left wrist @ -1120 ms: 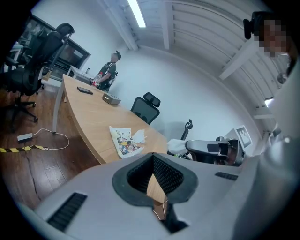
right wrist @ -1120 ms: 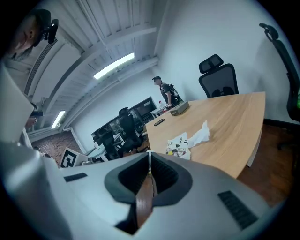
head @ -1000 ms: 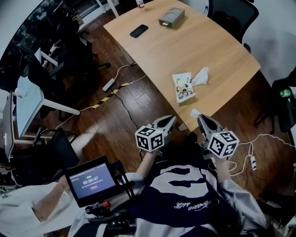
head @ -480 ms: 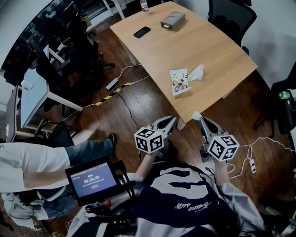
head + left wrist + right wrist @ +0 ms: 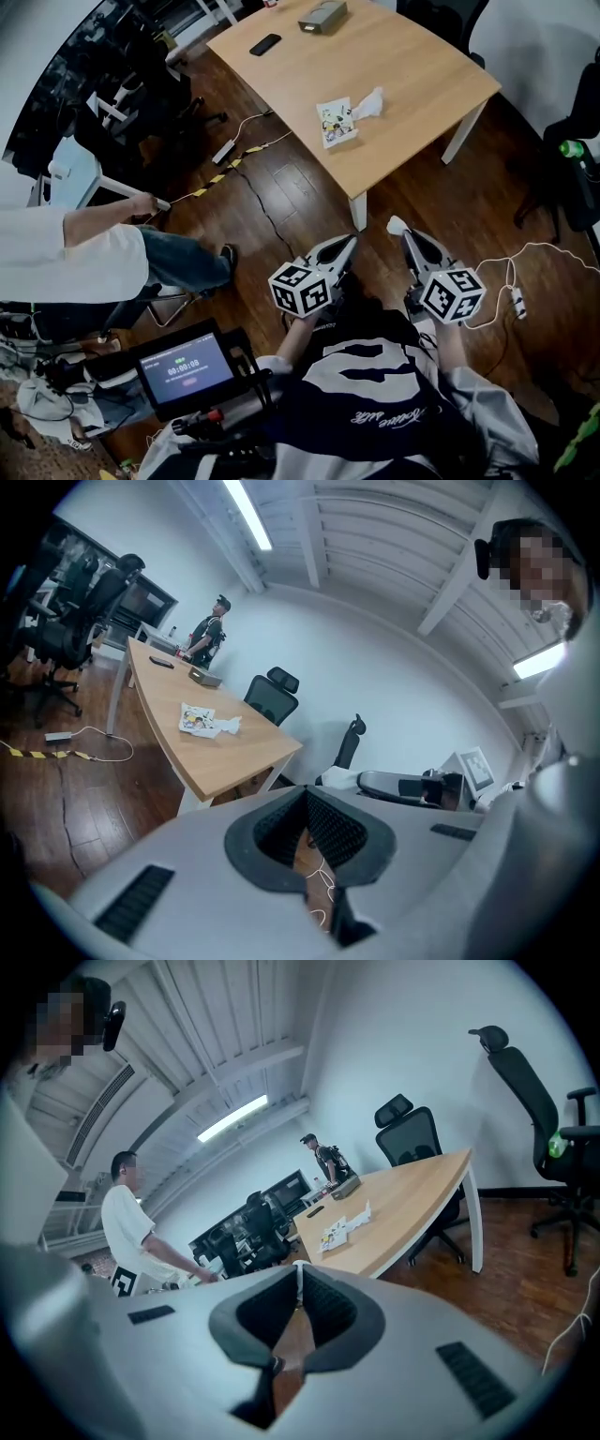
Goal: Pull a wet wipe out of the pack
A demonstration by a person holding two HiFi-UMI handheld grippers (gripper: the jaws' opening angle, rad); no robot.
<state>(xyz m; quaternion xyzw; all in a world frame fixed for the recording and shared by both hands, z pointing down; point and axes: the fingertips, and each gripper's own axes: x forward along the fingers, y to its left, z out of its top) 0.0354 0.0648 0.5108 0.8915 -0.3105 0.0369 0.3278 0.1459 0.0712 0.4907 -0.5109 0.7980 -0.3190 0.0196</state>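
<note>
A dark wooden floor (image 5: 281, 202) is seen below, with a pale wooden table (image 5: 422, 84) set at its far side. A person in a white shirt (image 5: 66, 262) is seen at the left. Both grippers are held low over the floor, well apart from the table and pointed towards it. The left gripper (image 5: 347, 242) is closed, its jaws met at the tips with nothing between them. The right gripper (image 5: 401, 234) is closed on a small white scrap (image 5: 395, 225), pinched at the very tips. The pack of wet wipes (image 5: 337, 123) is laid flat on the table near its front edge, with a white wipe (image 5: 368, 103) sticking out at its right. A phone (image 5: 265, 44) and a grey box (image 5: 322, 14) are set at the table's far end.
</note>
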